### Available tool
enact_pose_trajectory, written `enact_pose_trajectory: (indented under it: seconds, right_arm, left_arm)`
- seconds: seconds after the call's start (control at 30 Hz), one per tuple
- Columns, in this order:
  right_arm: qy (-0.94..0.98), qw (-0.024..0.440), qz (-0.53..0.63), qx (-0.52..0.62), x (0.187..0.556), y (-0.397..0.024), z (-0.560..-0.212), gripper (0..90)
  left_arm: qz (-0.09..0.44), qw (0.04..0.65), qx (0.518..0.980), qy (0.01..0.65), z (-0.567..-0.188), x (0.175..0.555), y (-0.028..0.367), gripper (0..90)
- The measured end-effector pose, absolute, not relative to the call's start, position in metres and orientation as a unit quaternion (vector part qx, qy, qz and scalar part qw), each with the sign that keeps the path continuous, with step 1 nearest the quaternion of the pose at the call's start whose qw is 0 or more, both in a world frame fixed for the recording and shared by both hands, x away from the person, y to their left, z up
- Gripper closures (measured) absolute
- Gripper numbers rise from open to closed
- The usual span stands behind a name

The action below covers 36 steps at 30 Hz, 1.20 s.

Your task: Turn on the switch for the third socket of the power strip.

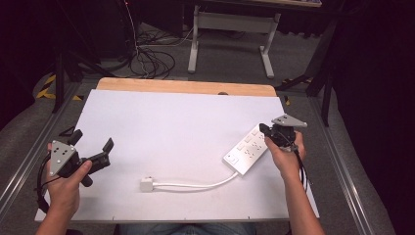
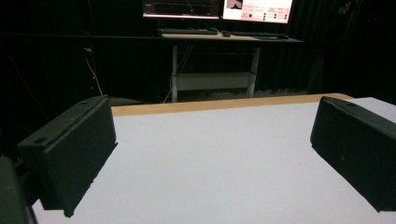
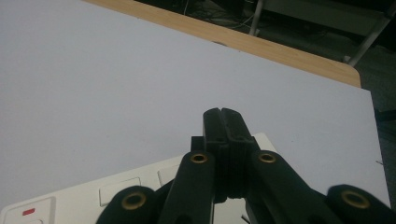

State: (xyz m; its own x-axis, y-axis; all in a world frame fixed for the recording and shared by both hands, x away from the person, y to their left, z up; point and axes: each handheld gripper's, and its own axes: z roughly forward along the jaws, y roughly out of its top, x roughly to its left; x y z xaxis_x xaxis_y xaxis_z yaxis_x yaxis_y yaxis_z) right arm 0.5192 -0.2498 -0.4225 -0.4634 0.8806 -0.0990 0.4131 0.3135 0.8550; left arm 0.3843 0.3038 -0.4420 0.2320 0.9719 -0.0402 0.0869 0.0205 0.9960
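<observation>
A white power strip (image 1: 247, 150) lies at the right of the white table top, its cord (image 1: 195, 185) running left to a white plug (image 1: 147, 184). My right gripper (image 1: 265, 129) is shut, its tips over the far end of the strip with nothing between them. In the right gripper view the closed jaws (image 3: 222, 114) rise over the strip (image 3: 116, 191), which has a red-marked switch (image 3: 29, 211). My left gripper (image 1: 93, 139) hovers at the table's left edge, open and empty; its two black pads (image 2: 77, 149) stand far apart in the left gripper view.
A white sheet covers the table (image 1: 161, 122), with a strip of bare wood at its far edge (image 1: 186, 87). Beyond stand a white-legged desk (image 1: 230, 29) and cables on the floor (image 1: 151, 61). Metal rails (image 1: 29, 156) run along both sides of the table.
</observation>
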Motion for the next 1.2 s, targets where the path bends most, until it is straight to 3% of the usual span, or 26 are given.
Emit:
enact_pose_trajectory:
  seconds: [1.2]
  right_arm:
    - [0.771, 0.281, 0.364, 0.441, 0.540, -0.246, -0.436, 90.0]
  left_arm:
    - [0.408, 0.541, 0.569, 0.466, -0.442, 0.384, 0.305, 0.9]
